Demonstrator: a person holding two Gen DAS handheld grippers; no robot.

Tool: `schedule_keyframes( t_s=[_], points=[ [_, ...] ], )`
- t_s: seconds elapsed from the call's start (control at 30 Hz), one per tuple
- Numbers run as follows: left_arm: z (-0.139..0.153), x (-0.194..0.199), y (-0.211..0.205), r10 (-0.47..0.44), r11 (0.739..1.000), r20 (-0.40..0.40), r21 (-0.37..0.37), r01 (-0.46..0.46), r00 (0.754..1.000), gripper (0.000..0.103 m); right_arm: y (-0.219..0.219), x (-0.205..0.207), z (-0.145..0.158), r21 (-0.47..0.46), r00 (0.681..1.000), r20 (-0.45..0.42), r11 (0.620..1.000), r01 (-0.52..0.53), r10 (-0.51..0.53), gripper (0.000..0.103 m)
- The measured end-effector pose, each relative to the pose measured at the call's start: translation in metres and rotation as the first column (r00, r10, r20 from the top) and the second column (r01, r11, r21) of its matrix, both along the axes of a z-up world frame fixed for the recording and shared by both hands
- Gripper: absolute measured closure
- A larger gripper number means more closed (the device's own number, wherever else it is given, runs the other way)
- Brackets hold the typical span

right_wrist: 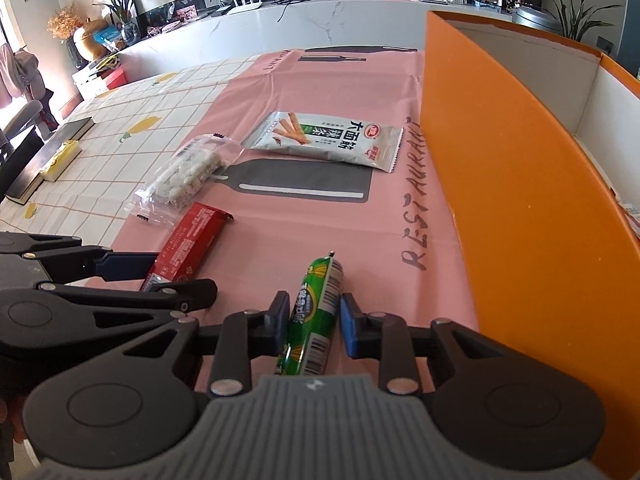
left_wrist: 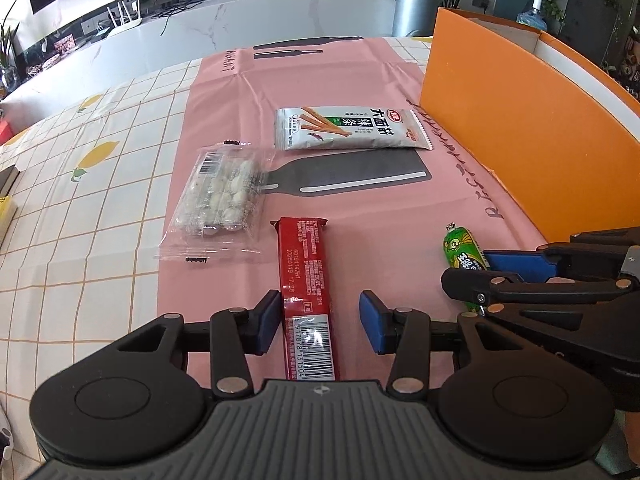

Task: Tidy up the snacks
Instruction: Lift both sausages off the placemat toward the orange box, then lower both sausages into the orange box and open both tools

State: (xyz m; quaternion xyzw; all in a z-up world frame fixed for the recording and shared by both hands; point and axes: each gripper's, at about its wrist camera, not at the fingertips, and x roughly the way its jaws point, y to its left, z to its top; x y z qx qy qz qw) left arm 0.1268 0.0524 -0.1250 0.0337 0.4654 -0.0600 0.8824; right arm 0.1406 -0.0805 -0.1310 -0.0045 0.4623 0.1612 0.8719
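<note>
A red snack bar lies on the pink mat, between the jaws of my left gripper, which is open around its near end. A green sausage stick lies between the jaws of my right gripper; the pads sit close on both sides, touching or nearly so. The sausage and the right gripper show in the left wrist view. A clear bag of white candies and a white spicy-strip packet lie farther out.
A tall orange box with a white inside stands at the right, along the mat's edge. The lemon-print tablecloth covers the table's left. A dark book and a yellow item lie at far left. A marble counter runs behind.
</note>
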Motion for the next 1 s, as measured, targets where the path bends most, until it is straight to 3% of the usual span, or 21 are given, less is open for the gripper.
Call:
schedule_keyframes(
  t_s=[0.1,0.13,0.17,0.63,1.0],
  points=[
    [0.001,0.0,0.001,0.009,1.0,-0.002,-0.006,-0.009,1.0,0.063,0.002,-0.001,0.0,-0.013,1.0,0.009,1.0,-0.008,0.008,0.079],
    [0.001,0.0,0.002,0.014,1.0,-0.001,-0.008,-0.014,1.0,0.075,0.003,-0.002,-0.001,-0.02,1.0,0.014,1.0,-0.013,0.013,0.079],
    [0.002,0.0,0.002,0.021,1.0,-0.001,-0.014,-0.021,1.0,0.076,0.005,-0.003,-0.001,-0.027,1.0,0.017,0.999,-0.017,0.017,0.079],
    [0.017,-0.014,0.003,0.059,0.995,0.021,-0.076,-0.057,0.998,0.076,-0.002,-0.005,0.009,0.014,1.0,0.005,1.0,-0.001,0.001,0.082],
    [0.058,-0.033,-0.004,0.075,0.992,0.068,-0.11,-0.067,0.995,0.076,-0.014,-0.028,0.051,0.053,0.996,0.082,0.998,-0.026,0.022,0.083]
  ],
)
